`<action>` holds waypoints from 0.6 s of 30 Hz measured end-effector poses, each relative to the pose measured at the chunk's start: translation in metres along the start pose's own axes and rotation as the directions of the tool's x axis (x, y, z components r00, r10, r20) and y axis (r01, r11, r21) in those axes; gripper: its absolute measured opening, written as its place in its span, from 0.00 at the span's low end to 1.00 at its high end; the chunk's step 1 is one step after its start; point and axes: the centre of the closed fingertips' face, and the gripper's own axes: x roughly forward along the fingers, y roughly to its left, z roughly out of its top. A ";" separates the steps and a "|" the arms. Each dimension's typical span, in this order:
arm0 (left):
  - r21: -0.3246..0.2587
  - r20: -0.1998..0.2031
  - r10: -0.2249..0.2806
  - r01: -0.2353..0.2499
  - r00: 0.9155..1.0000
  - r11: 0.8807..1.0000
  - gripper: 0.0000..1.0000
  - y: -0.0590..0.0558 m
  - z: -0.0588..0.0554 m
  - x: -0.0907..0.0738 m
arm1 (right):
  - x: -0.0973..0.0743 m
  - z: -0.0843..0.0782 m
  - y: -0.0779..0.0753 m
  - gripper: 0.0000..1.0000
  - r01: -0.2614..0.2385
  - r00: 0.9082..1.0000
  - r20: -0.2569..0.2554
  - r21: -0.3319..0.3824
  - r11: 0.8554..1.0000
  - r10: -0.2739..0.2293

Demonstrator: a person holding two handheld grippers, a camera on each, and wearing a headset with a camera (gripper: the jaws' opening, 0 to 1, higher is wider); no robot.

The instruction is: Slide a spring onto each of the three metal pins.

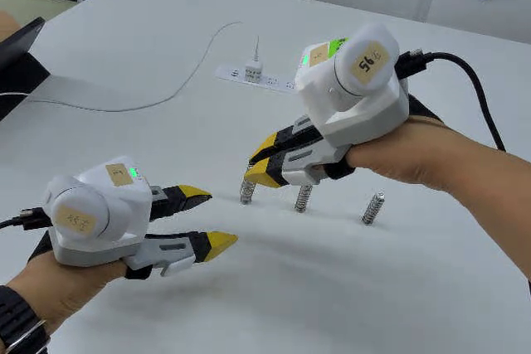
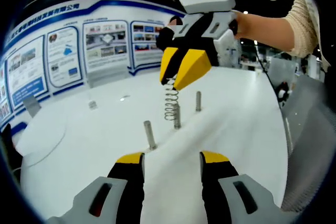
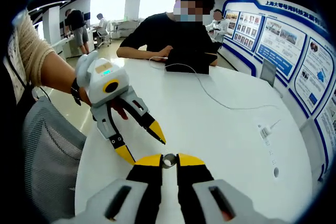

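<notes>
In the head view three short ridged uprights stand in a row on the white table (image 1: 332, 288): one at the left (image 1: 247, 191), one in the middle (image 1: 304, 198), one at the right (image 1: 373, 208). My right gripper (image 1: 259, 167) hangs over the left one, shut on a spring (image 2: 170, 100). In the left gripper view that spring's lower end sits around a metal pin (image 2: 177, 119), with a nearer pin (image 2: 149, 135) and a farther pin (image 2: 198, 100) beside it. The spring's top ring (image 3: 169, 160) shows between the right jaws. My left gripper (image 1: 214, 220) is open, low and to the left, holding nothing.
A white power strip (image 1: 253, 75) with a plugged adapter and a thin cable lies at the back of the table. A dark object (image 1: 17, 51) sits at the left edge. Across the table a seated person has a dark device (image 3: 189, 62).
</notes>
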 end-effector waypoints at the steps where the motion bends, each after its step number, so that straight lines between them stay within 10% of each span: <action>1: -0.003 0.000 0.003 -0.003 1.000 1.000 0.44 0.001 0.000 -0.001 | 0.000 0.001 -0.002 0.11 0.003 1.000 0.001 0.001 1.000 -0.003; 18: -0.035 0.005 0.025 -0.025 1.000 0.999 0.53 0.006 -0.002 -0.006 | 0.010 -0.003 -0.043 0.11 0.089 0.996 -0.018 0.029 0.996 -0.089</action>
